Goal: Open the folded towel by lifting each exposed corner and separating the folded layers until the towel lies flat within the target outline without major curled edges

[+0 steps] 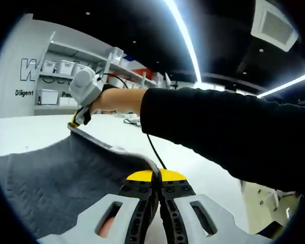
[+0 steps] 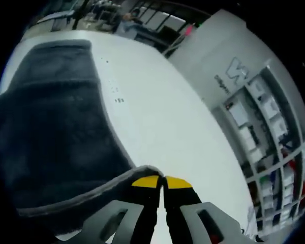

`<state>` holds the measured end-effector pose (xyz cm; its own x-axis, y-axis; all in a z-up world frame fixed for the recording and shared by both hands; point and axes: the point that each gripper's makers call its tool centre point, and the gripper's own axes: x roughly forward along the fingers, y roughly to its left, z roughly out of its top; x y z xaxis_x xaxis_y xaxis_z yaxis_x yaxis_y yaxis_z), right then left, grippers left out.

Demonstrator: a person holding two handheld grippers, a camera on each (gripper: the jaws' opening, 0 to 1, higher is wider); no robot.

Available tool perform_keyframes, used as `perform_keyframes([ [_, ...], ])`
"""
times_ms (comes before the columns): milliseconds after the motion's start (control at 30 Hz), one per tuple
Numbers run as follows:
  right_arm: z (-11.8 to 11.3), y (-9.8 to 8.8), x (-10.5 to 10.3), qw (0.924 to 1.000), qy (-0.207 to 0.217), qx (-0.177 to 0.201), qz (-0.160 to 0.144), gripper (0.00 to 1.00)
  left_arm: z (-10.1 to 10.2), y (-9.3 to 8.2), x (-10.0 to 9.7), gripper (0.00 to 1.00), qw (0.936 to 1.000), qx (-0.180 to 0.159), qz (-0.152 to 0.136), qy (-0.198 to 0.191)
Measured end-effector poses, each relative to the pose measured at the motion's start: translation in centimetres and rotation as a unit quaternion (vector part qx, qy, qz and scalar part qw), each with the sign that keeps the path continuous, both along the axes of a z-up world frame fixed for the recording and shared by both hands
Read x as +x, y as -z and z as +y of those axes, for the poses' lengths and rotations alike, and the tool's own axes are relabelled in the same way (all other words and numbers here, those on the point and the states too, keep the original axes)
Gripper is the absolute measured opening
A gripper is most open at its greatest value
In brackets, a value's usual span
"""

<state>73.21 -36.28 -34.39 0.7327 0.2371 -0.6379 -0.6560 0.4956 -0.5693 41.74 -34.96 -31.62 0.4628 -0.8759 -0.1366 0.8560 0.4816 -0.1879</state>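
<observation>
Grey terry cloth makes up the one towel (image 1: 56, 183) in play, and it lies spread over a single white tabletop (image 1: 20, 134), its dark body running away from both cameras. Two hand-held grippers work on it, one at each of two corners. In the left gripper view, the left hand-held gripper (image 1: 156, 179) has its yellow-tipped jaws pressed together, with the towel's hemmed edge caught between them and lifted clear of the tabletop. Across the same view, a black sleeve (image 1: 223, 137) reaches in from the right, and the right hand-held gripper (image 1: 79, 120) sits at the far end of that raised edge, pinching it. In the right gripper view, the right hand-held gripper (image 2: 161, 182) again shows its jaws closed tight on a towel (image 2: 56, 127) corner, whose pale hem curls up to the tips. Behind, white shelving (image 2: 267, 132) holds several storage bins against a wall with lettering.
</observation>
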Motion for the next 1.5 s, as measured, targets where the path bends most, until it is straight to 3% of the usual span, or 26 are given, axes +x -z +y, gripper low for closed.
perform_keyframes([
  [467,-2.2,2.3,0.6,0.9999,0.011,0.001,0.005,0.0,-2.6,1.4,0.2,0.01,0.9998,0.016,0.001,0.01],
  [667,-2.2,2.8,-0.2,1.0,0.001,-0.009,-0.001,0.0,-3.4,2.1,-0.3,0.01,0.9996,0.021,0.008,0.017],
  [733,-2.5,2.9,0.6,1.0,0.0,-0.01,0.0,0.0,-3.6,2.4,-0.4,0.01,0.9995,0.024,0.008,0.019],
  [967,-2.8,3.6,-0.4,0.9999,-0.001,-0.015,-0.001,0.0,-4.6,3.1,-0.7,0.01,0.9991,0.029,0.016,0.026],
  [1500,-3.8,6.7,-0.9,0.9998,0.02,-0.004,0.007,0.0,-5.8,6.1,-1.4,0.02,0.997,0.064,0.025,0.036],
])
